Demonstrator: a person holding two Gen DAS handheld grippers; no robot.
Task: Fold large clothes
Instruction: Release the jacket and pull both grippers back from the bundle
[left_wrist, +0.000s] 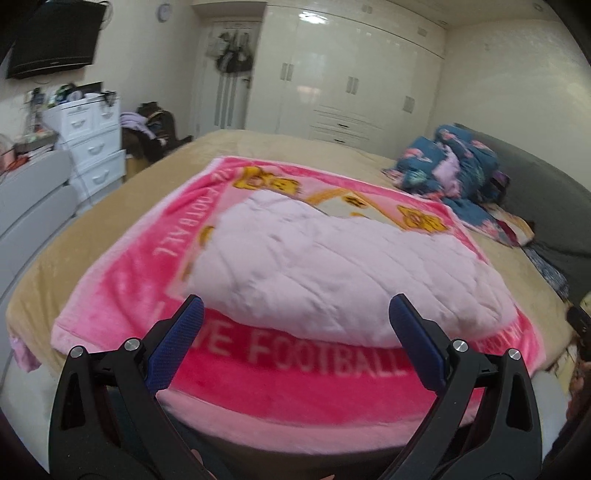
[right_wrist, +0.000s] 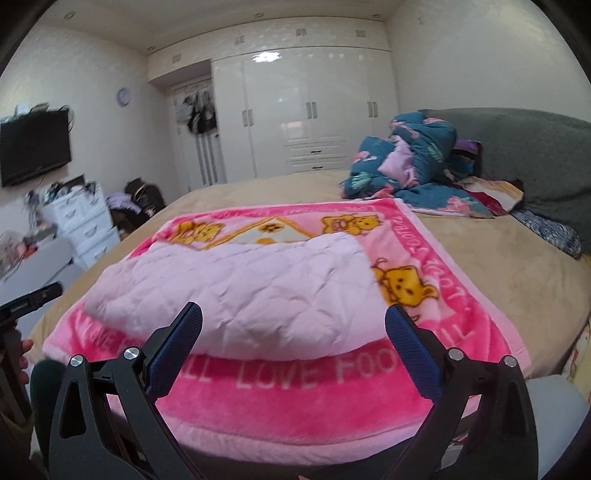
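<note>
Above the pink blanket (left_wrist: 122, 295), both hand-held grippers (left_wrist: 295, 314) (right_wrist: 293, 319) hover, jaws apart.

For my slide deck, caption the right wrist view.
Open right tool faces a folded pale pink garment on a pink blanket.

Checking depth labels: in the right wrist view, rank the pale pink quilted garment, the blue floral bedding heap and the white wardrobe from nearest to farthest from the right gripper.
1. Pale pink quilted garment, just ahead of the right gripper.
2. Blue floral bedding heap, far right on the bed.
3. White wardrobe, back wall.
</note>
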